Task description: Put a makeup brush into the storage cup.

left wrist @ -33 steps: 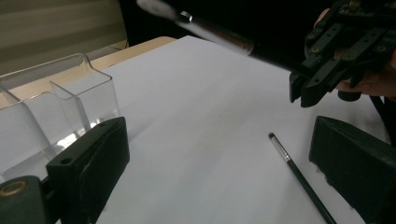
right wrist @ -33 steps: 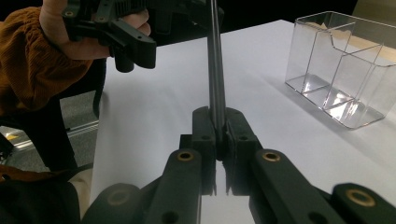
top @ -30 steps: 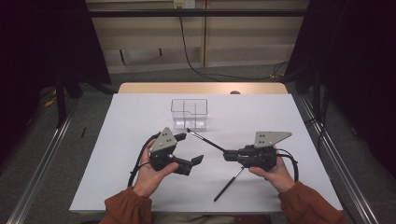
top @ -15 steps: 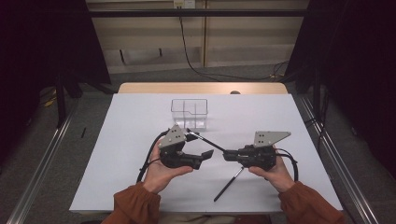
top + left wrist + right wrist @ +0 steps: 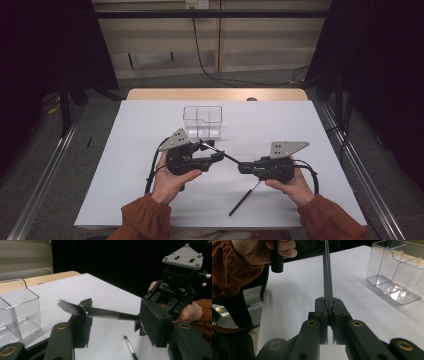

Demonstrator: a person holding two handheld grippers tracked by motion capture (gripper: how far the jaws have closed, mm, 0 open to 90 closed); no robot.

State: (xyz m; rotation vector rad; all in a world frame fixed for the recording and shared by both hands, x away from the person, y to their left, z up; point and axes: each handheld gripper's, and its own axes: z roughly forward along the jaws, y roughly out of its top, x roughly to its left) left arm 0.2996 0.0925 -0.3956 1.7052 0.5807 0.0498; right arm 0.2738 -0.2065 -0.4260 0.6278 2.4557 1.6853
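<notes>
My right gripper (image 5: 241,166) (image 5: 328,315) is shut on the dark handle of a makeup brush (image 5: 223,153) (image 5: 326,277), holding it above the white table with the head pointing toward my left gripper (image 5: 218,156). In the left gripper view the grey-white bristles (image 5: 67,307) rest beside one of my own fingertips (image 5: 82,317), and the handle (image 5: 105,313) crosses the gap between my jaws. My left gripper (image 5: 117,325) has just been closing. Its jaws are half apart, the brush between them, no pad pressing on it. A second thin brush (image 5: 245,197) (image 5: 130,348) lies on the table.
A clear plastic box with compartments (image 5: 202,121) (image 5: 17,310) (image 5: 397,272) stands behind the grippers at mid table. The white table cover (image 5: 310,130) ends at a wooden strip at the far edge. Metal rails run along both sides of the table.
My left gripper has shifted slightly up toward the brush's head, and its jaws have narrowed around it. The right gripper and the brush have stayed still.
</notes>
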